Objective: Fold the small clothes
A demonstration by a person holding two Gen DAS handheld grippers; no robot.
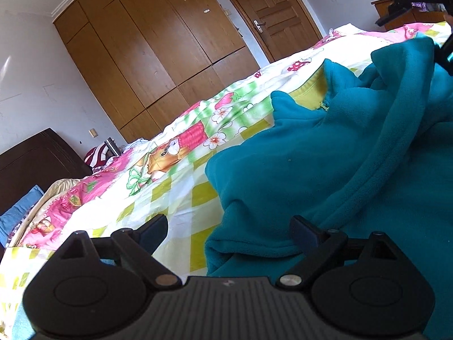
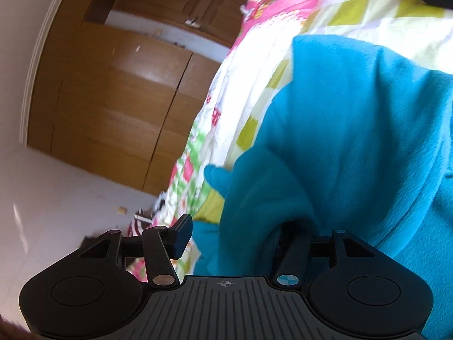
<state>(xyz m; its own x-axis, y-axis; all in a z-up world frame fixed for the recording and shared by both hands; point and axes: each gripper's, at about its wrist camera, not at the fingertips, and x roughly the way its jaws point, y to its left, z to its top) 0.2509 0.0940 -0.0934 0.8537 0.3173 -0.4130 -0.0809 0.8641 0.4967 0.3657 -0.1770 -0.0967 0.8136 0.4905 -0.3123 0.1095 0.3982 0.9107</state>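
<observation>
Folding the teal fleece top [image 1: 325, 164] lying rumpled on the bed [image 1: 175, 187].
Both jaws spread: the left hand-held gripper [image 1: 229, 229] straddles the hem, the right hand-held gripper [image 2: 240, 235] a fold, neither pinching. Flatten bunched sleeve before folding.

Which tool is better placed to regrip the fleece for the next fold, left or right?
Right, probably. The right tool is open with the fleece bunched between its fingers. The left tool is open at the fleece's edge, half over the quilt.
</observation>
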